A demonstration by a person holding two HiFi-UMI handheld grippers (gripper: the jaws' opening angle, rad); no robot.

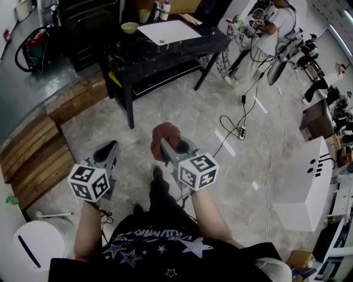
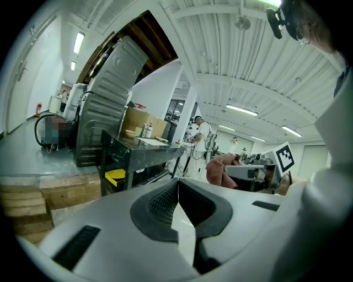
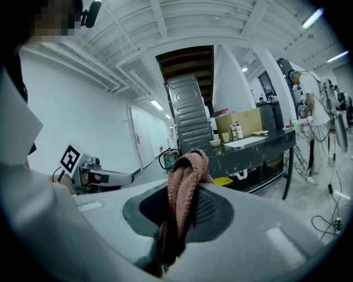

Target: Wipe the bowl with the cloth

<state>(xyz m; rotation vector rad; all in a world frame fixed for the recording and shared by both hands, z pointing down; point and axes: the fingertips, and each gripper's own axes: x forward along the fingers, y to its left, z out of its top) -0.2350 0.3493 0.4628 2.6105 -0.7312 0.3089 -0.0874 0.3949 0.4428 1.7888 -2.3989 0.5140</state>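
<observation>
Hanging from the right claw [image 3: 185, 205], the reddish-brown cloth [image 3: 186, 179] was pinched between the two pads, with a bunched loop above them and its tail drooping below. In the head view the same cloth showed as a rounded wad at that claw's tip, over the grey floor [image 1: 165, 107].

Bowl [image 1: 129, 27]: small, tan, upright, at the far left end of the black tabletop [image 1: 182, 48], well apart from both claws and from the cloth.

Left claw [image 2: 177, 202]: pads pressed together, nothing between them; held level with the right claw and just beside it, over the floor.

Marker cubes: one on each claw, left [image 1: 88, 182] and right [image 1: 197, 171], nearest the person's forearms.

Also on the tabletop: a white sheet [image 1: 168, 31] near the middle, to the right of the bowl; bottles [image 1: 161, 10] at the back edge. A yellow item [image 1: 114, 80] lay on the shelf below.

Surroundings: wooden steps [image 1: 38, 157] at left; a white bucket [image 1: 34, 243] at lower left; cables [image 1: 238, 130] on the floor at right; a second person [image 1: 276, 25] standing beyond the tabletop's right end.
</observation>
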